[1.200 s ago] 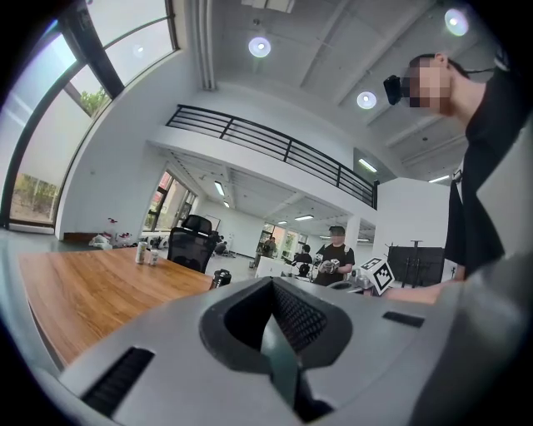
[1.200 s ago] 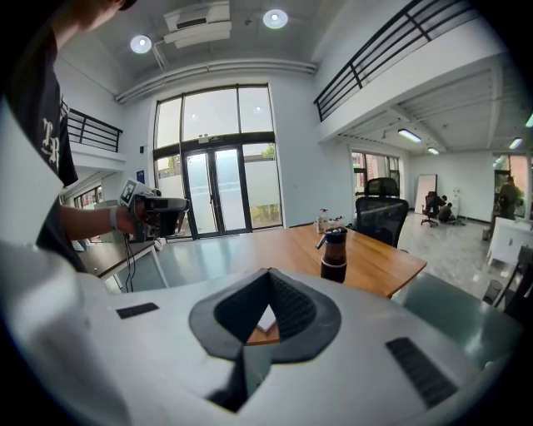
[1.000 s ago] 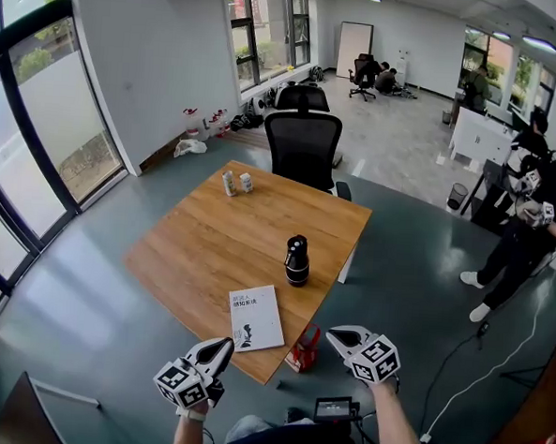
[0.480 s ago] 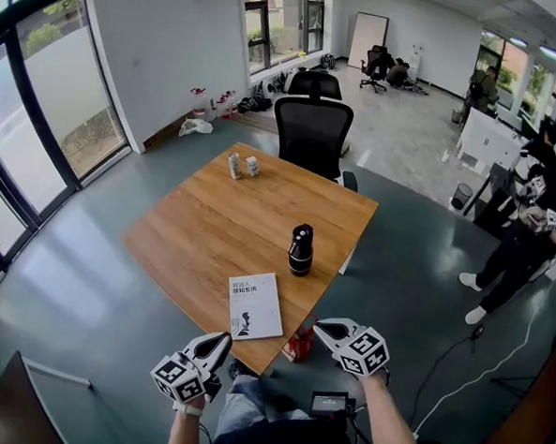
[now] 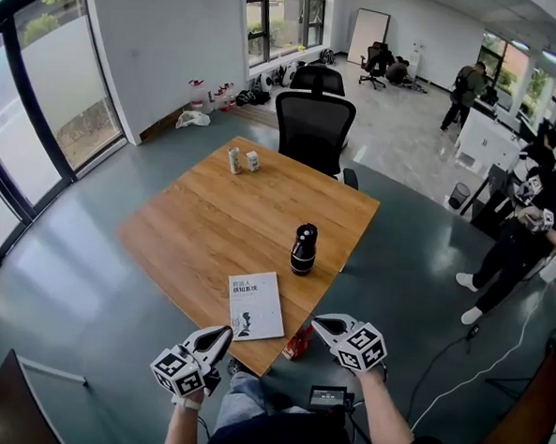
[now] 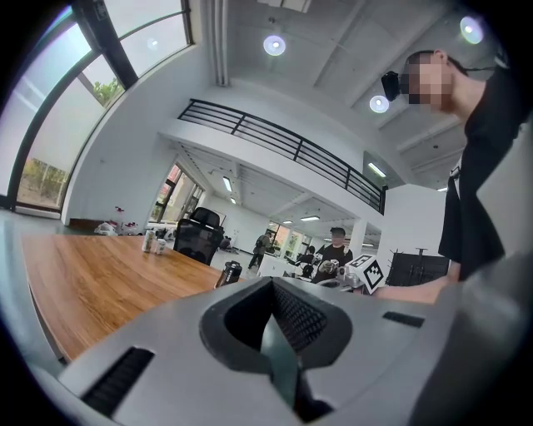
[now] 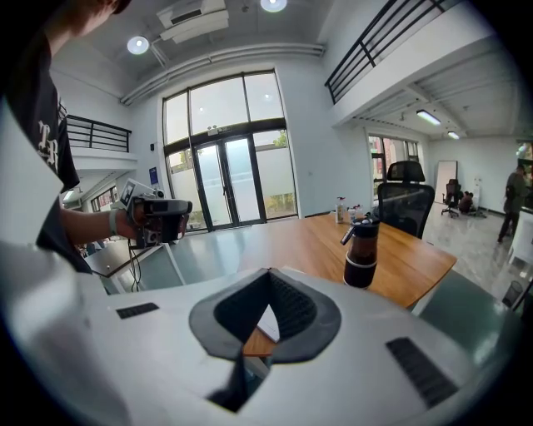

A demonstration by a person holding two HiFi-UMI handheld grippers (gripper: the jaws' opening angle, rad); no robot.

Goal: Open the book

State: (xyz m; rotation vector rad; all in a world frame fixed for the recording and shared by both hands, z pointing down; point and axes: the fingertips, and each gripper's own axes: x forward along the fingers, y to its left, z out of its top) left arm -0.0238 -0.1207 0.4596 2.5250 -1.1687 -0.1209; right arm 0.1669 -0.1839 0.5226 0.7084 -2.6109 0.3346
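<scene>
A closed white book (image 5: 254,306) lies flat near the front edge of the wooden table (image 5: 212,231). My left gripper (image 5: 222,335) hangs just off that edge, below the book's near left corner, with its jaws shut on nothing. My right gripper (image 5: 321,324) is off the table's near right corner, to the right of the book, also shut and empty. In the left gripper view the left gripper (image 6: 271,287) points over the tabletop. In the right gripper view the right gripper (image 7: 268,279) points toward the table's corner.
A black bottle (image 5: 303,249) stands upright beyond the book; it also shows as the bottle (image 7: 361,254). Two small cans (image 5: 241,160) stand at the far edge before a black office chair (image 5: 313,134). A red object (image 5: 299,342) sits below the near right corner. A person (image 5: 532,222) stands right.
The two grippers have drawn a little closer together and sit slightly off the table's front edge. Both stayed shut. The book has not moved.
</scene>
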